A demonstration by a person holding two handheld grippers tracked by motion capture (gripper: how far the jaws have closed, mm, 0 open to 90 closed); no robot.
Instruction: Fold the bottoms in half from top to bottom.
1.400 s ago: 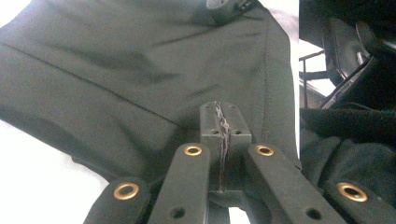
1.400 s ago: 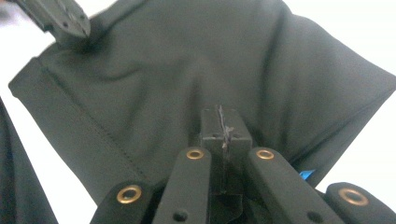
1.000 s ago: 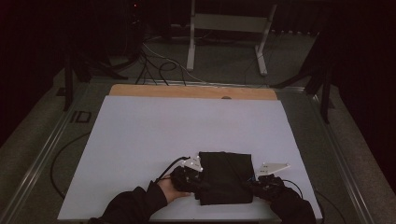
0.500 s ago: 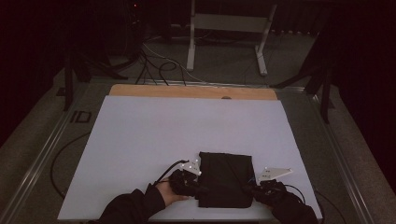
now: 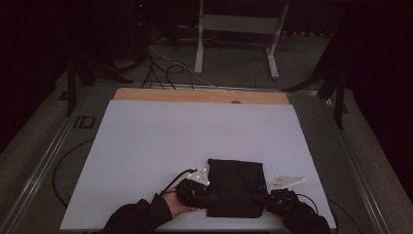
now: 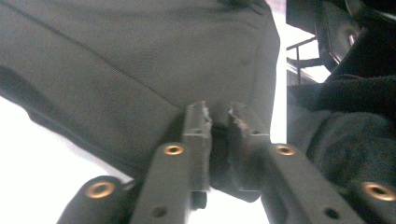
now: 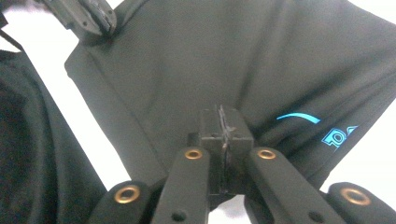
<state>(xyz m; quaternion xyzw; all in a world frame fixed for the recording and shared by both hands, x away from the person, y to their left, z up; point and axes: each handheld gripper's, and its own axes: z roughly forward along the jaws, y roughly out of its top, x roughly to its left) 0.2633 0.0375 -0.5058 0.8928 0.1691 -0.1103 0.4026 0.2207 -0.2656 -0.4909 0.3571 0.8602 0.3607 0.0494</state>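
A black garment (image 5: 236, 187), folded into a rectangle, lies flat near the front edge of the white table sheet (image 5: 170, 146). A blue logo shows on the garment (image 7: 210, 60) in the right gripper view. My left gripper (image 5: 209, 197) is at its left edge. Its jaws (image 6: 218, 112) have just been opening: a narrow gap shows between the pads, with a fold of the cloth (image 6: 140, 70) still lying in it. My right gripper (image 5: 266, 200) is at the garment's right edge, and its pads (image 7: 223, 116) are pressed together on a thin pinch of cloth.
A wooden strip (image 5: 199, 95) runs along the table's far edge. Beyond it stand a metal frame (image 5: 238, 29) and loose cables (image 5: 165, 68) on the floor. Dark sleeves come in from the bottom. Bare white sheet stretches left of and behind the garment.
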